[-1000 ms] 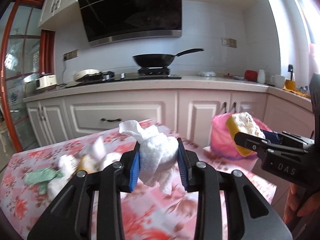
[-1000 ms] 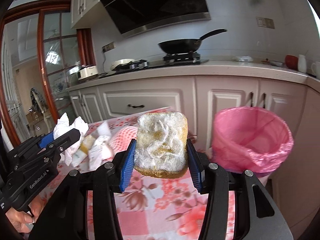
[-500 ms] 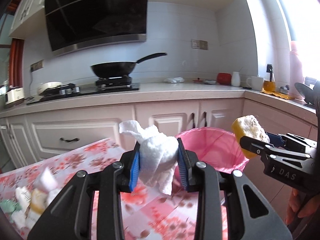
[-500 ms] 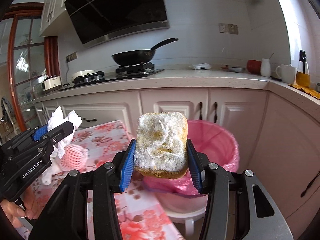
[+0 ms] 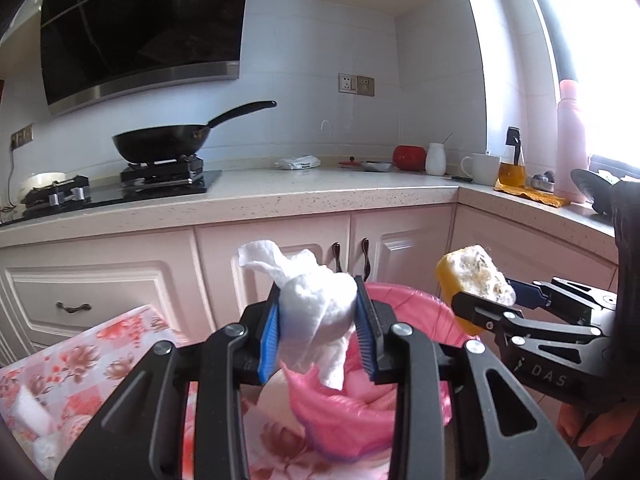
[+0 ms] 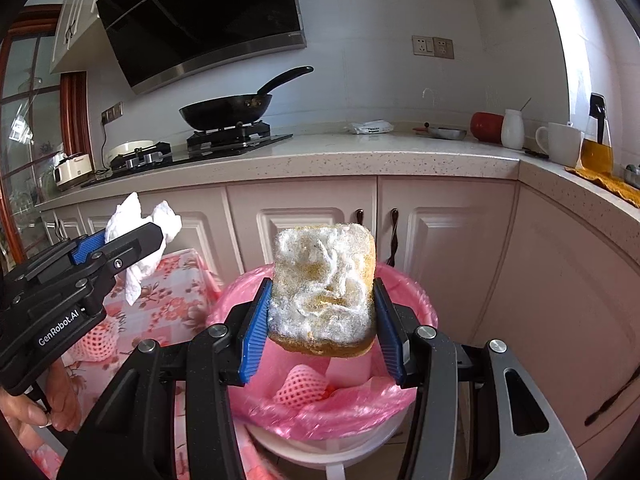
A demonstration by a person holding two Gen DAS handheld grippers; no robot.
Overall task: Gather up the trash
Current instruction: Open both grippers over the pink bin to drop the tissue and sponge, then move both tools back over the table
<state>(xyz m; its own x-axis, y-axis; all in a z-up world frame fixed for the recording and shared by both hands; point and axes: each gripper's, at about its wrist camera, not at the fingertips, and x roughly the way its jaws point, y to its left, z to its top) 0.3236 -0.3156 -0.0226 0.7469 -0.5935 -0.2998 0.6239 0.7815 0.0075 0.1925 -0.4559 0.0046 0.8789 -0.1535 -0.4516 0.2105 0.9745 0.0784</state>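
Left wrist view: the left hand-held gripper [image 5: 317,330] clenches a crumpled white tissue [image 5: 316,312] above the pink-lined trash bin [image 5: 404,304] beside the floral tablecloth [image 5: 80,360]. The right hand-held gripper [image 6: 322,326] grips a worn yellow sponge [image 6: 323,292] – over the bin's opening, where a pink foam net [image 6: 300,390] lies.

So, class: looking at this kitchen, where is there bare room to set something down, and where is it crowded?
Free: the countertop between the stove and the white packet. Crowded: its right corner, with red pot, white jar, mug and oil bottle. The floral table holds foam netting.
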